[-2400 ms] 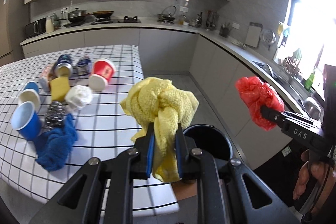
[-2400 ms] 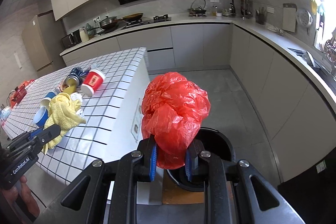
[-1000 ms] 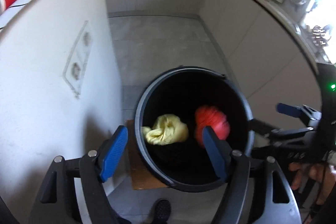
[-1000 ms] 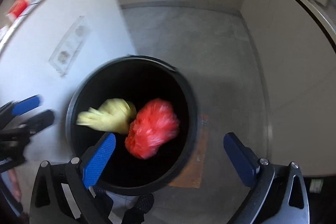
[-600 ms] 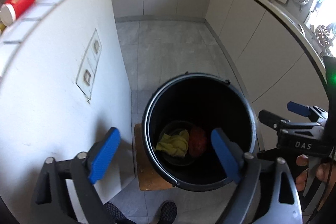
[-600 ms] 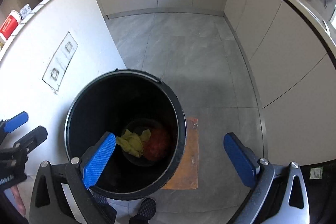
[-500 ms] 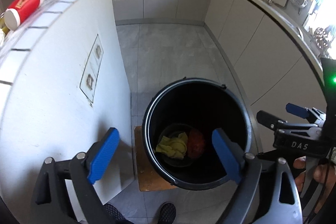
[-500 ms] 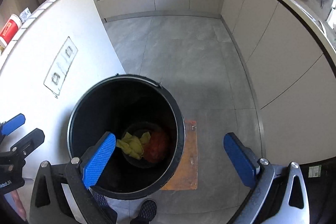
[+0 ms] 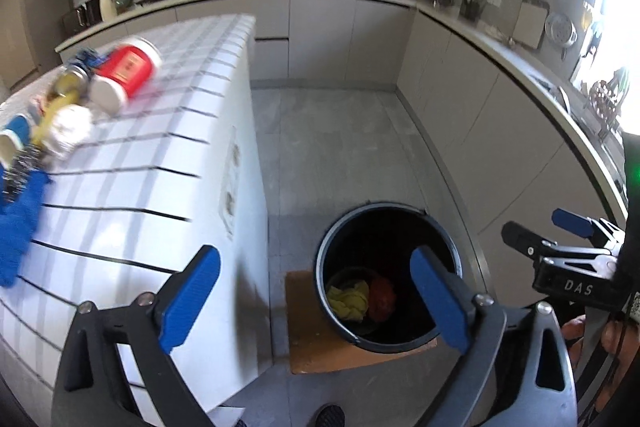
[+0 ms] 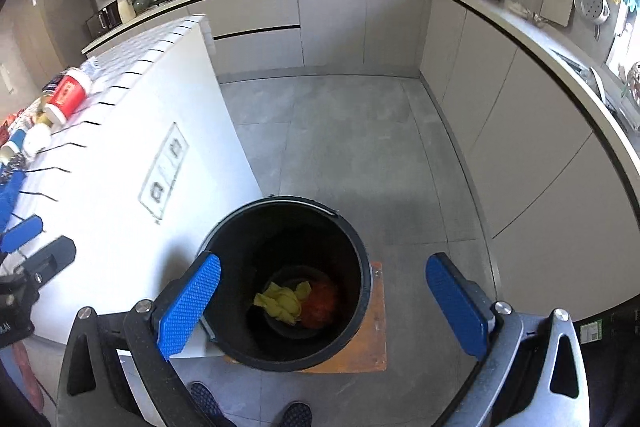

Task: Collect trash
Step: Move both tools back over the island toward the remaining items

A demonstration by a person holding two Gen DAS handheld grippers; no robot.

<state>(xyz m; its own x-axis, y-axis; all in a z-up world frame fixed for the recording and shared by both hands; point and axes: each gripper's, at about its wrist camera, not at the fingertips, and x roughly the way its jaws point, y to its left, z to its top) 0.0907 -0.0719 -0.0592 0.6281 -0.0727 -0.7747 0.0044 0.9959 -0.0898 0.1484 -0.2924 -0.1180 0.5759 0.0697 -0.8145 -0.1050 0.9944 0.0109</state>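
A black bin (image 9: 400, 219) (image 10: 280, 211) stands on the floor beside the white island. At its bottom lie a yellow cloth (image 9: 348, 301) (image 10: 284, 301) and a red plastic bag (image 9: 382, 297) (image 10: 320, 305). My left gripper (image 9: 314, 259) hangs high above the bin, jaws opening, nothing between them. My right gripper (image 10: 323, 263) is also above the bin, open and empty. On the tiled island top lie a red cup (image 9: 124, 75), a white crumpled wad (image 9: 68, 131) and a blue cloth (image 9: 20, 227).
The bin rests on a brown board (image 9: 320, 351). Wall sockets (image 10: 164, 171) sit in the island's side. Grey cabinets and a counter (image 10: 520, 107) run along the back and right. A person's shoes (image 10: 296, 415) show at the bottom edge.
The yellow cloth and red bag left the grippers and fell to the bin's bottom. Both grippers rose away from the bin, bringing the island top into view. The left jaws spread wider.
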